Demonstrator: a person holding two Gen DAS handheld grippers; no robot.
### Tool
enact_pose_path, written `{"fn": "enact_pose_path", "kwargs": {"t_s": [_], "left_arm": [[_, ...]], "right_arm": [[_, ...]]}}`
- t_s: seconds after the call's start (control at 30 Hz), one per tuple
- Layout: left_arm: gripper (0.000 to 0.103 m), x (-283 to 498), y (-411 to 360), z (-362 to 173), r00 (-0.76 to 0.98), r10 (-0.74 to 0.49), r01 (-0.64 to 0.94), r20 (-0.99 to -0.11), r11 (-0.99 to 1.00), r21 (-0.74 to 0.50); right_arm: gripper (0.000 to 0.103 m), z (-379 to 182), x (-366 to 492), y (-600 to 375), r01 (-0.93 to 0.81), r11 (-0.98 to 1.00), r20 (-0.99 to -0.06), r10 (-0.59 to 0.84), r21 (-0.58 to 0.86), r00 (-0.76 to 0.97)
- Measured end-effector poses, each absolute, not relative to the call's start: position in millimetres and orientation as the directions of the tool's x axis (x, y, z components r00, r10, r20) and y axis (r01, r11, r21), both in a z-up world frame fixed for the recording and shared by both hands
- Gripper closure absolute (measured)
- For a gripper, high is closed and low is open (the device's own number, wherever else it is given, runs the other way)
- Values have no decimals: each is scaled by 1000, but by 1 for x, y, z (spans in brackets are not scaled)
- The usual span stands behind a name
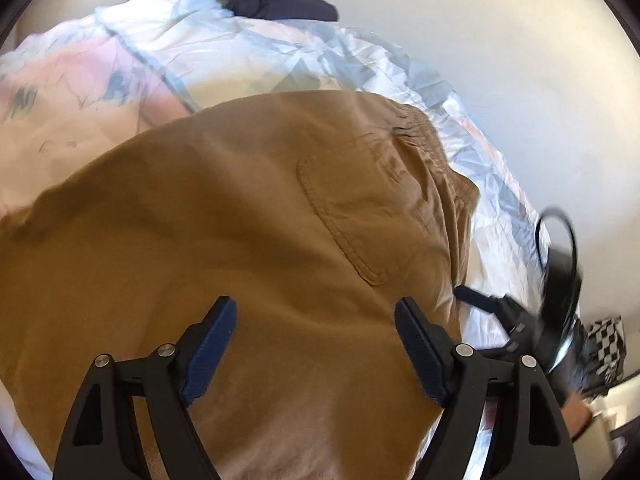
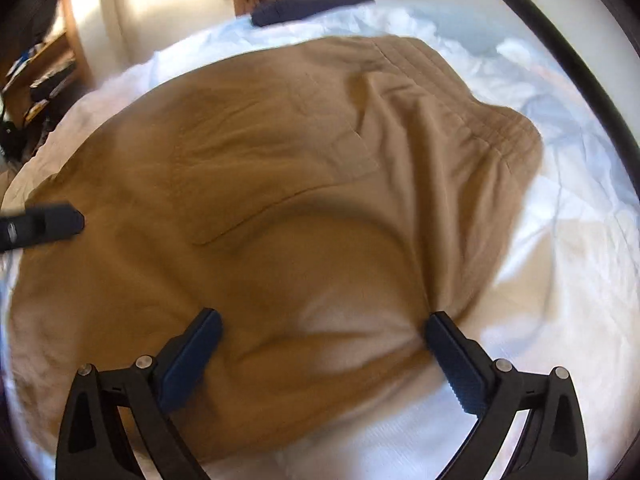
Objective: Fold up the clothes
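We found no text, label, brand, number or sign that could be read in either view; the stitching on the trousers (image 1: 280, 208) formed no letters we could make out.

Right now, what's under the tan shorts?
The tan shorts lie spread on a pale patterned bedspread, which shows all round them. Whatever else might lie beneath them is covered. A dark folded garment sits beyond, apart.

Bright daylight, washing out the white bedding (image 2: 560, 280). Strong fisheye bending, dark vignette at all corners. Right wrist view motion-blurred throughout; soft shadow folds across tan garment (image 2: 280, 160).
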State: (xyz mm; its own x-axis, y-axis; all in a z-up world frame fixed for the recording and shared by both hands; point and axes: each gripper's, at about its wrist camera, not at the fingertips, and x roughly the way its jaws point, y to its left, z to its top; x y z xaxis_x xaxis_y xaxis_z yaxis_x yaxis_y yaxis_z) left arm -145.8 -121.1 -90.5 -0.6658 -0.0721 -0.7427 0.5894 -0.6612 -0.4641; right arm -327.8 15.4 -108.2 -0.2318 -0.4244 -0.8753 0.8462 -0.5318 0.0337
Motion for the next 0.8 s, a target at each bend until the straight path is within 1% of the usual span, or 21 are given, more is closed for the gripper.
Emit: {"fn": "enact_pose_path", "kwargs": {"t_s": [0.1,0.13,0.2,0.27,0.37,0.4,0.5,0.6,0.7,0.77,0.8], "left_arm": [[23,-152,-111,-83,-666,-56,549,-744,-711,-438],[23,-156,-106,-82,-663,-38,527,-748,-733,-430],[23,-166,-95,-82,-652,7,469,-759,-782,-410],[23,-173,-88,-86,-640,60,426,-766,-803,-418],[23,-178,-87,-94,-627,127,399,-769,-796,-456],[23,-179,-89,-97,-617,134,406,-775,-790,-459],[23,-181,-94,-110,-580,150,444,-801,-766,-465],[23,-185,-93,-120,-546,156,457,-823,-768,-449],[23,-185,-90,-123,-539,147,457,-830,-777,-434],[23,-185,-91,-125,-542,153,464,-827,-765,-446],[23,-185,-91,-126,-542,155,466,-826,-762,-449]], "right_arm": [[0,-49,-349,-1,781,-621,-801,-501,68,-328],[0,-33,-357,-15,765,-642,-794,-494,58,-355],[0,-20,-373,-52,741,-668,-835,-443,64,-327],[0,-18,-386,-90,706,-698,-875,-408,114,-262],[0,-25,-424,-112,602,-788,-889,-360,128,-283],[0,-22,-431,-107,574,-809,-896,-341,126,-284],[0,-34,-449,-124,515,-857,-925,-193,-4,-328],[1,-43,-473,-123,425,-904,-937,-182,41,-298],[11,-65,-495,-126,340,-939,-960,-147,58,-239],[7,-77,-504,-128,301,-951,-969,-129,62,-208],[7,-80,-508,-131,301,-952,-968,-122,51,-221]]}}
